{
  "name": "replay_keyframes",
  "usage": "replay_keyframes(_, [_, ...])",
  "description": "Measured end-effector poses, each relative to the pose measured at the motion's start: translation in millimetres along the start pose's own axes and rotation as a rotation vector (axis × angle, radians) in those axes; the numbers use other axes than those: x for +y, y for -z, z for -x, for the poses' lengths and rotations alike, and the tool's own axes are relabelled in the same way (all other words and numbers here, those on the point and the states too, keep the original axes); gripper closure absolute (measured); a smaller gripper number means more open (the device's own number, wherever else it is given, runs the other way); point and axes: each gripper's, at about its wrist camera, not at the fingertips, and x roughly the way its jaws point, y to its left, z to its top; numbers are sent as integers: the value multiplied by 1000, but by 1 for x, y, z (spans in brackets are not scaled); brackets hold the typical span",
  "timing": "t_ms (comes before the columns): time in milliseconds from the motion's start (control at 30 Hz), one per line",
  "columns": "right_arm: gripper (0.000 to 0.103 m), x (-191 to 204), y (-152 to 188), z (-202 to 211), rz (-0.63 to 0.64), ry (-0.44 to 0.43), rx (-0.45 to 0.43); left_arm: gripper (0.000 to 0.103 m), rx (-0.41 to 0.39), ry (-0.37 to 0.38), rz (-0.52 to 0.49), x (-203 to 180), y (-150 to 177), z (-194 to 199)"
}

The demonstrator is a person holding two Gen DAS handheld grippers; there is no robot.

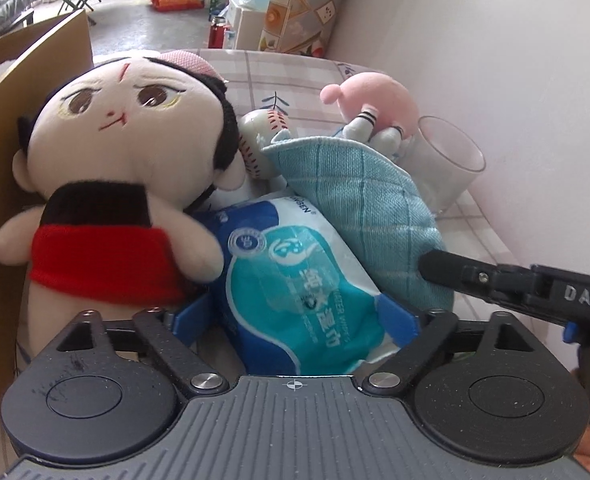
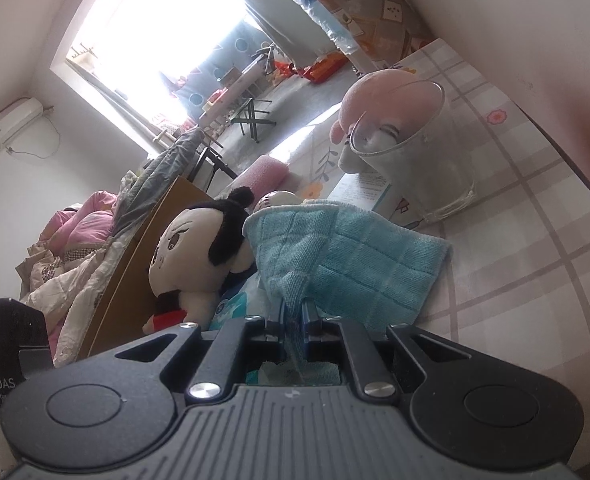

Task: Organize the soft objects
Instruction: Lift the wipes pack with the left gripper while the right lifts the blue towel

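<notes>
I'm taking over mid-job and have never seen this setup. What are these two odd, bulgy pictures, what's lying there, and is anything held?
No robot: a person carries a handheld gripper in each hand, each with a fisheye camera looking along its jaws. In the left view the left gripper stands open around a wet wipes pack, not pressing on it. In the right view the right gripper is shut on a blue cloth. On the checked surface lie a plush doll, a baseball, a pink plush and a glass cup.

Left gripper (image 1: 297, 316): jaws spread wide, angled downward. Right gripper (image 2: 293, 316): jaws closed, pinching cloth.
</notes>
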Motion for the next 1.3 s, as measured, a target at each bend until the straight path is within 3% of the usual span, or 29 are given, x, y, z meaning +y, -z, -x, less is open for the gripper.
replay_keyframes(167, [94,-6,0,0,-7,-2,-4,8,9,-41,3,-5,-8,-8])
replay_keyframes(333, [96,-6,4,-2,2,-23,2,24,-7,-51,-14,-9,-6,-11])
replay_keyframes(433, [96,-2,9,1,15,-39,11,32,-5,-30,-20,-5,-4,-5])
replay_keyframes(733, [96,-6,36,24,-93,-113,73,34,61,81,-73,1,13,21])
replay_keyframes(833, [96,-7,41,33,-93,-71,51,33,76,107,-81,4,20,29])
replay_keyframes(933, [96,-9,42,43,-79,-10,2,26,70,113,-80,4,19,33])
replay_keyframes(1133, [96,-7,45,57,3,150,-95,18,61,161,-29,4,10,34])
replay_keyframes(1300, [93,-3,45,61,80,232,-109,18,64,112,-9,-3,2,19])
